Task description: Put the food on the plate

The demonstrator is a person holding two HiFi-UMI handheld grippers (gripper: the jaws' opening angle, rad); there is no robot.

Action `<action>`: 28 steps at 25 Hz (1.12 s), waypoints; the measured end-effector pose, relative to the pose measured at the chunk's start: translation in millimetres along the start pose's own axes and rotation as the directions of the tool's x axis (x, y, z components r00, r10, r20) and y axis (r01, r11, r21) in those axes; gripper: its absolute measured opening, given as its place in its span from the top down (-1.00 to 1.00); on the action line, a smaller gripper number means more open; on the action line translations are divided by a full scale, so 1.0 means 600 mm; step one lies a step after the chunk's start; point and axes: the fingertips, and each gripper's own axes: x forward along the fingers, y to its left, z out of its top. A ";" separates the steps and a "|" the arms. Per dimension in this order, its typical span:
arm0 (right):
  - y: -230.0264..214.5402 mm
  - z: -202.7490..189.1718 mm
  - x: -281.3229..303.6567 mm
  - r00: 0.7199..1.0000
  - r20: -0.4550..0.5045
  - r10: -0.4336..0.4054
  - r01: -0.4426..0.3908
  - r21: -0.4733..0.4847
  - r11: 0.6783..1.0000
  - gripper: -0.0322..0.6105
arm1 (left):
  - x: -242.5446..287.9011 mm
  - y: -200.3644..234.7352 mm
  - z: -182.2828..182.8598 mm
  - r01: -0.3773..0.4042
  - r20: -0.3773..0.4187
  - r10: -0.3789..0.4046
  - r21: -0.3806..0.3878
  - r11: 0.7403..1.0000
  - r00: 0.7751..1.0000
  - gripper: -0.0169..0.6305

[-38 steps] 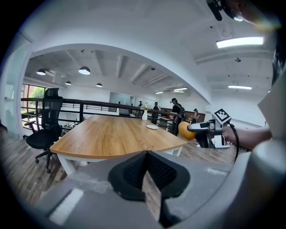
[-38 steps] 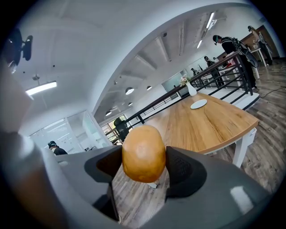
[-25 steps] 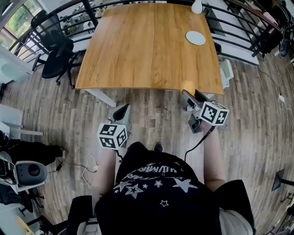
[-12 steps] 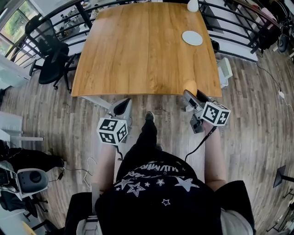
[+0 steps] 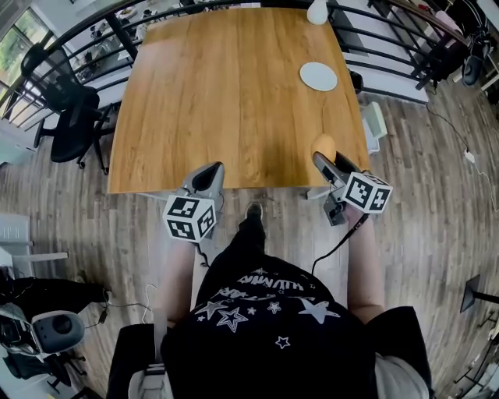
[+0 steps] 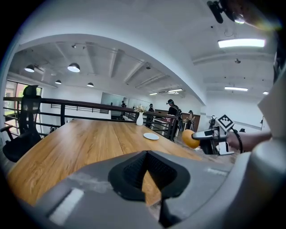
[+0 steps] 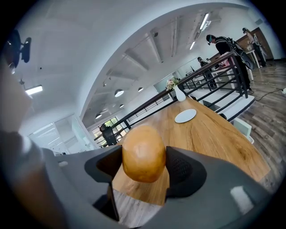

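A round golden-brown bread roll (image 5: pixel 323 146) (image 7: pixel 144 153) sits between the jaws of my right gripper (image 5: pixel 324 156) (image 7: pixel 144 161), which is shut on it just above the near right edge of the wooden table (image 5: pixel 234 93). The roll (image 6: pixel 190 138) and right gripper (image 6: pixel 209 134) also show in the left gripper view. A small white plate (image 5: pixel 319 76) (image 7: pixel 185 116) (image 6: pixel 151 136) lies empty on the table's far right. My left gripper (image 5: pixel 207 181) (image 6: pixel 145 154) hangs at the near edge, left of centre, shut with nothing in it.
A white vase (image 5: pixel 316 11) (image 7: pixel 179 94) (image 6: pixel 140 119) stands at the far right corner, beyond the plate. Black railings (image 5: pixel 390 47) run along the table's far and right sides. A black office chair (image 5: pixel 72 125) stands to the left. People stand in the background.
The person has stepped forward, so the table has come closer. Both grippers have moved from over the floor to the table's near edge, with the roll still held.
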 end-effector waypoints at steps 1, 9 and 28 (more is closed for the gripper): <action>-0.005 0.010 0.014 1.000 0.004 -0.004 0.004 0.004 1.000 -0.07 | 0.014 0.011 0.010 0.003 0.002 -0.003 0.003 1.000 1.000 0.94; -0.043 0.078 0.122 0.998 0.006 -0.063 0.063 0.015 0.998 -0.07 | 0.113 0.106 0.079 0.021 0.002 -0.021 0.005 1.000 1.000 0.94; -0.168 0.235 0.268 0.963 0.016 -0.270 0.270 -0.059 0.961 -0.06 | 0.349 0.186 0.203 0.149 -0.013 -0.149 0.020 0.989 0.989 0.94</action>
